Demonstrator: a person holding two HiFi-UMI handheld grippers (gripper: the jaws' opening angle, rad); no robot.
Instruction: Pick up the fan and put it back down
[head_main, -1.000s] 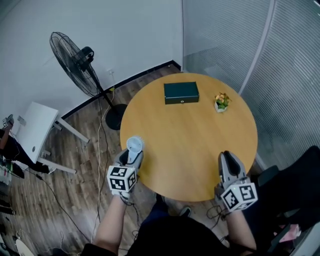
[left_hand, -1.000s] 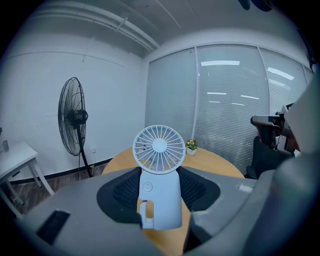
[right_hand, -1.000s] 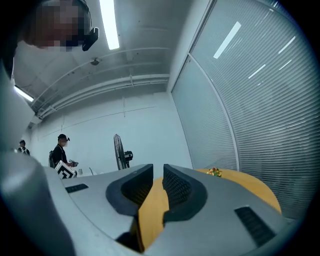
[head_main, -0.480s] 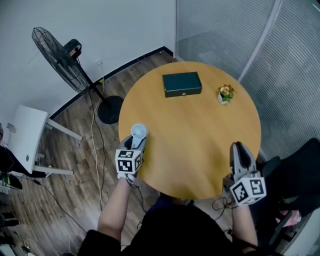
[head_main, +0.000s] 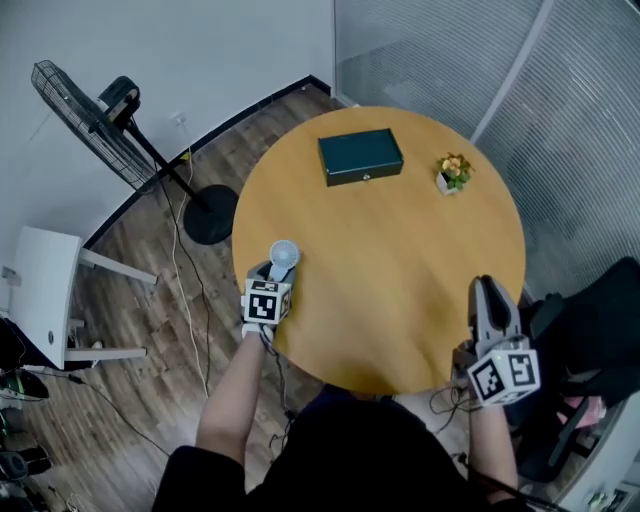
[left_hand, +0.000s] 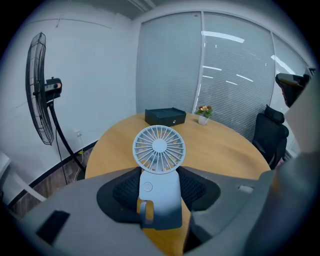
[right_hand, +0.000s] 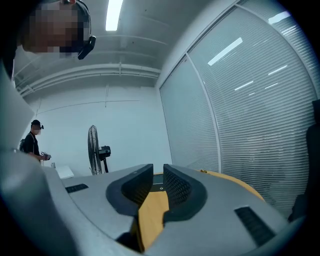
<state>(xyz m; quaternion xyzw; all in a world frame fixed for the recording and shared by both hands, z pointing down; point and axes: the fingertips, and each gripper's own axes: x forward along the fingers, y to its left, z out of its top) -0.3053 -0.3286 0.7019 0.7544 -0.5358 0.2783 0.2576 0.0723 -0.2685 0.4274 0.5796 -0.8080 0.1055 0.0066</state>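
now the left gripper (head_main: 272, 280) has come down and in from the rim of the round wooden table (head_main: 400, 250). its marker cube looks smaller from the head view than a second ago, so it has sunk away from the camera. it is clenched on the handheld fan (left_hand: 159, 150), with the pads pressed to either side of the pale handle and the round grille upright above them. the fan now sits over the near-left part of the tabletop, just inside the edge. whether its base has met the wood i cannot tell. that reads as the put-down half of the task, with the release not yet made. the right gripper (head_main: 488, 290) has drifted only a little along the near-right edge, its jaws a narrow slot apart with nothing between them. the pedestal fan (head_main: 85, 105) on the floor plays no part.
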